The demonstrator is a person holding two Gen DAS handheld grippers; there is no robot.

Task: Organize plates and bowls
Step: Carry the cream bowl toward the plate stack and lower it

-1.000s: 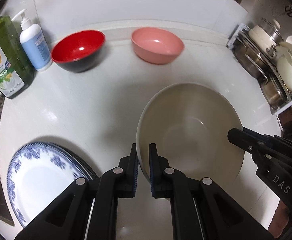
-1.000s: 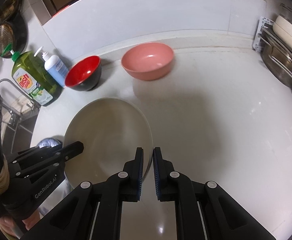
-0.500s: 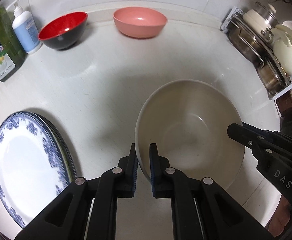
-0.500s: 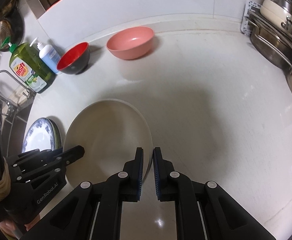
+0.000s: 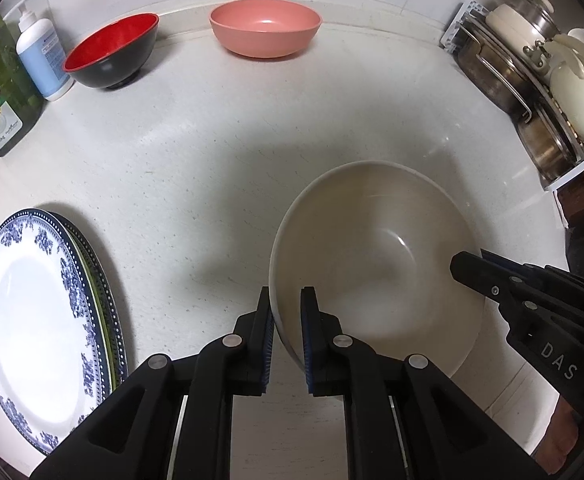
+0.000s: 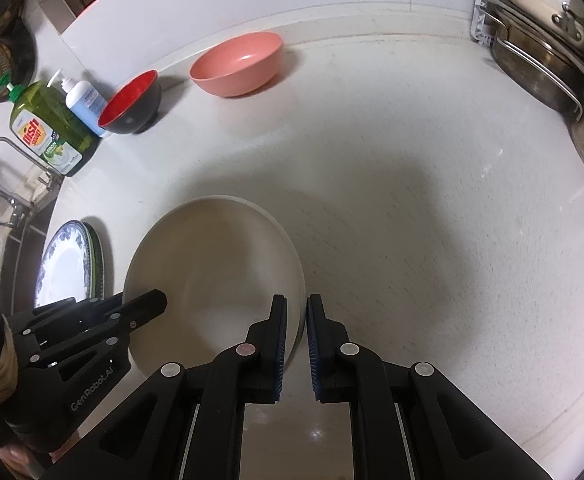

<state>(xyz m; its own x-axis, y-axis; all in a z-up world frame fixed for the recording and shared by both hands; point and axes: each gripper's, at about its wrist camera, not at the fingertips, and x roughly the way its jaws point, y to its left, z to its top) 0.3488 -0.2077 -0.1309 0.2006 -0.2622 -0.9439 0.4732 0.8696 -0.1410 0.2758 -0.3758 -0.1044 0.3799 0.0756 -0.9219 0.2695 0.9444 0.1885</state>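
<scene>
**Cream bowl pinched at both rims, mouth up**

Left gripper [image 5: 285, 300] pinches the cream bowl [image 5: 375, 264] at its 9 o'clock rim; right gripper [image 6: 296, 307] is clamped on the opposite rim. The bowl is round, with no long axis, and opens upward over the white counter [image 5: 196, 160]. Stacked blue-patterned plates [image 5: 32, 312] lie flat at 9 o'clock. Farther, at 11 o'clock, a red-and-black bowl [image 5: 112, 54]; at 12, a pink bowl [image 5: 266, 28], both upright.
</scene>
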